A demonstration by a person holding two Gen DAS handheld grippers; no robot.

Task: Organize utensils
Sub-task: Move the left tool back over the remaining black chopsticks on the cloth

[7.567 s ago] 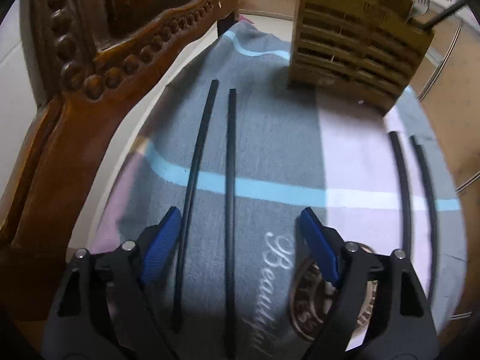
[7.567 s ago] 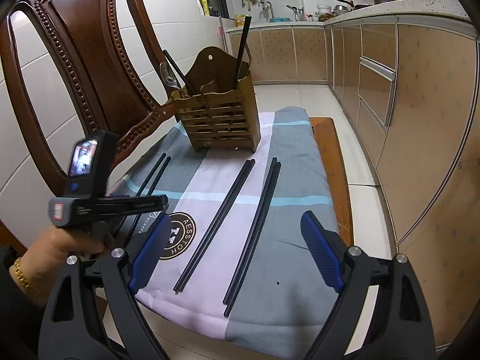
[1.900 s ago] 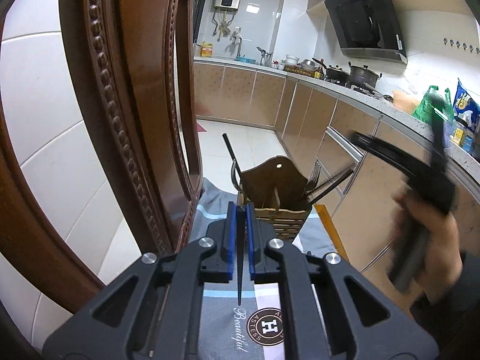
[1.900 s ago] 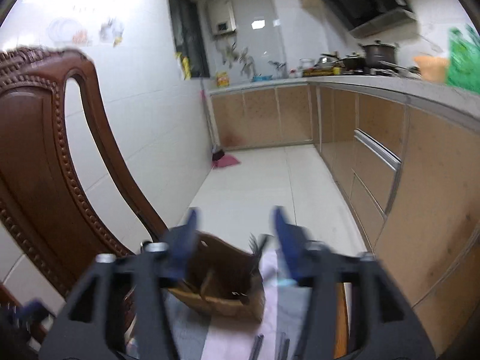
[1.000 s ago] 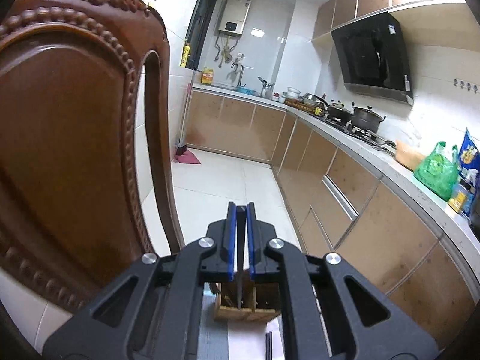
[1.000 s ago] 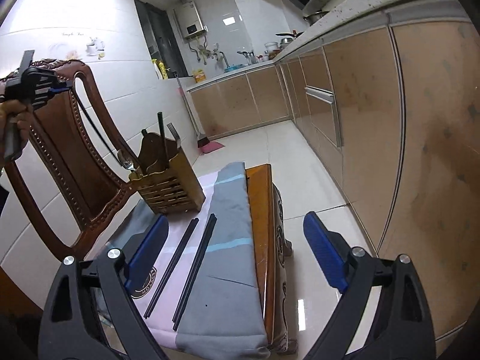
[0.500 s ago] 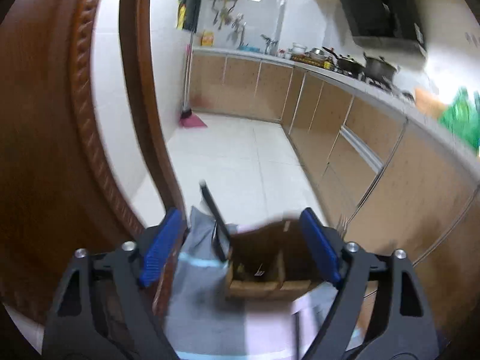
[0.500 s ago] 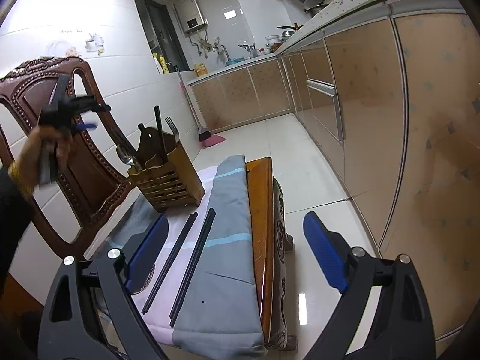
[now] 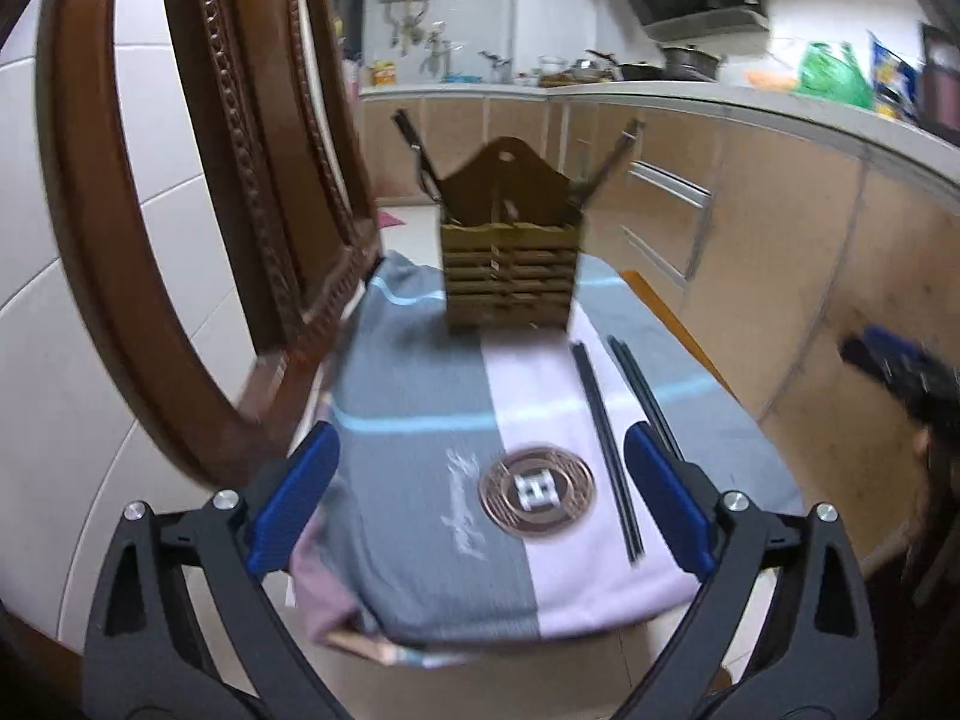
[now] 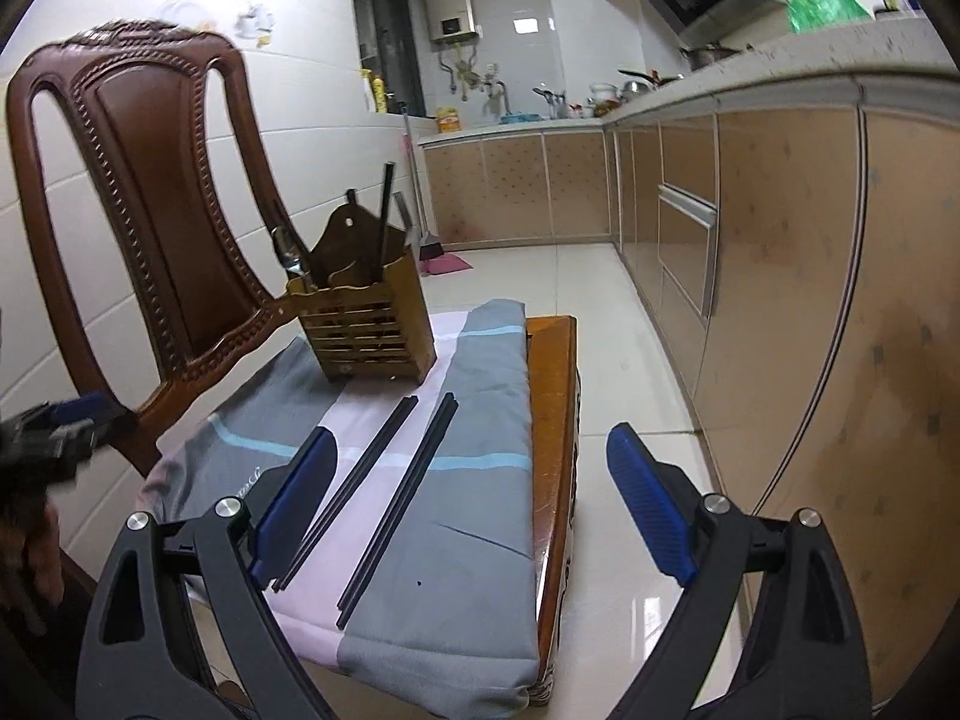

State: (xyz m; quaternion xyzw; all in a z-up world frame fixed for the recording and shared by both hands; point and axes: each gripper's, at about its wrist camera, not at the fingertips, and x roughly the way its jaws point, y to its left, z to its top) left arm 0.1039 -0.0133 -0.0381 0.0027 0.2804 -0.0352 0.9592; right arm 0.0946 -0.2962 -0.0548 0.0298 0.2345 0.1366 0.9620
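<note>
Left of the slatted wooden utensil caddy (image 9: pixel 509 267), the carved dark-wood chair back (image 9: pixel 198 192) fills my left-hand view, its top cut off by the frame. My left gripper (image 9: pixel 480 495) has its blue pads still spreading apart, with nothing between them, only the grey, lilac and pale-blue striped cloth (image 9: pixel 414 450) on the chair seat below. In front of the caddy the cloth carries a line of white script (image 9: pixel 462 501) too smeared to read, and beside it a round brown emblem (image 9: pixel 536 489) with a white "H"-like mark in its middle. Black chopsticks and other handles lean out of the caddy; blur keeps me from telling them apart here, though my right-hand view shows a metal spoon (image 10: pixel 291 258) in its left compartment. Right of the emblem and in front of the caddy, two pairs of black chopsticks (image 9: pixel 606 438) lie on the cloth, the outer pair partly hidden behind my left gripper's right pad. My right gripper (image 10: pixel 471 507) is spread wide and empty, hanging over the cloth's front right corner and the bare wooden seat edge (image 10: pixel 555 420). Far right in the left-hand view, it is only a dark blur.
</note>
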